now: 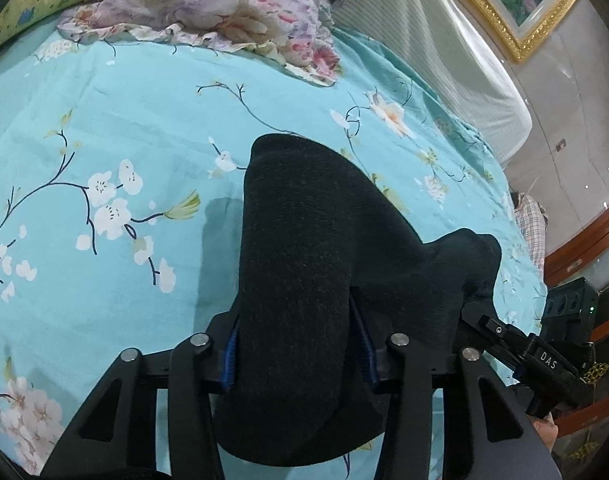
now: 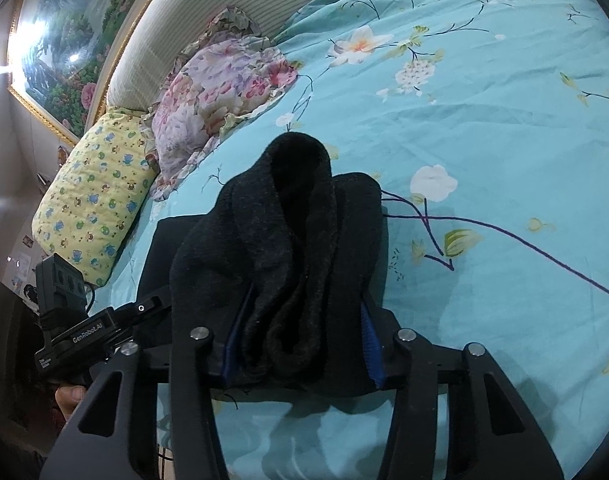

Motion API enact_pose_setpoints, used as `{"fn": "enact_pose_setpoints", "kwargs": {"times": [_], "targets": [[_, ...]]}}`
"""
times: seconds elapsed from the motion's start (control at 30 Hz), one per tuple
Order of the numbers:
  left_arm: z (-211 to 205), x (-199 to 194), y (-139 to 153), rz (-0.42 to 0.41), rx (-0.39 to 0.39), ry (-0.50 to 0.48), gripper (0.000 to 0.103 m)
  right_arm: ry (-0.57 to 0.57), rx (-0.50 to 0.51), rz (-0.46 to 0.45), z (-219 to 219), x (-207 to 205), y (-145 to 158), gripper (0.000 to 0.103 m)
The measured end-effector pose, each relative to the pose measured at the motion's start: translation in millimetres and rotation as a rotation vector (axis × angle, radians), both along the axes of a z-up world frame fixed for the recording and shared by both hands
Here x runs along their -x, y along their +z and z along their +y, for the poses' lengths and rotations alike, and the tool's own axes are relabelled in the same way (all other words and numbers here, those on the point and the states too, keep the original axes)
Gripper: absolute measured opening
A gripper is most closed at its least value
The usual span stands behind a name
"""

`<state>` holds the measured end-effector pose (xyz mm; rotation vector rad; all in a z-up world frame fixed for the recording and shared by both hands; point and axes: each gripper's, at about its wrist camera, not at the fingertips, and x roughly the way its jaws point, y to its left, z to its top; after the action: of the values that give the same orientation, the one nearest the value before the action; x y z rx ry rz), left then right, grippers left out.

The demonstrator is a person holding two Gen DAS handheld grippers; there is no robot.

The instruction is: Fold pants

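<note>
The black knit pants (image 1: 304, 248) hang bunched between my two grippers above the turquoise floral bedsheet (image 1: 116, 120). My left gripper (image 1: 300, 344) is shut on a thick fold of the pants, which drapes over and hides the fingertips. At the right of the left wrist view the right gripper (image 1: 504, 332) holds the other end of the fabric. In the right wrist view my right gripper (image 2: 300, 340) is shut on a bunched fold of the pants (image 2: 296, 240). The left gripper (image 2: 116, 320) shows at the left there, gripping the same cloth.
A crumpled floral blanket (image 1: 224, 4) and a yellow printed pillow (image 2: 92, 200) lie at the head of the bed. A striped headboard (image 2: 208, 8) and a gold-framed painting (image 1: 516, 0) stand behind. The bed edge and a wooden frame (image 1: 584, 252) are at the right.
</note>
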<state>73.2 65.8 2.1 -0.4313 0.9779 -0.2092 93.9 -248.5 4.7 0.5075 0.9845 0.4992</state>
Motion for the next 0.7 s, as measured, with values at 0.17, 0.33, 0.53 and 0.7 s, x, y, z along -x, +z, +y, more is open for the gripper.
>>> {"fn": "enact_pose_setpoints", "kwargs": {"times": [0.17,0.33,0.53,0.7], "targets": [[-0.5,4.1,7.7,-0.020,-0.001,-0.005,0.038,0.000,-0.005,-0.009,2.8,1.5,7.0,0.046],[3.3,8.2,14.3,-0.031,0.021,0.000,0.036,0.010,-0.006,-0.031,5.8,4.2,16.3,0.044],[9.5,16.7,28.4,-0.064,0.021,0.012,0.035,0.024,-0.012,-0.051,10.1,7.1,25.2,0.043],[22.8,23.4,41.3,-0.096,0.014,0.041,0.035,0.047,-0.022,-0.056,20.4,4.7,30.2,0.043]]}}
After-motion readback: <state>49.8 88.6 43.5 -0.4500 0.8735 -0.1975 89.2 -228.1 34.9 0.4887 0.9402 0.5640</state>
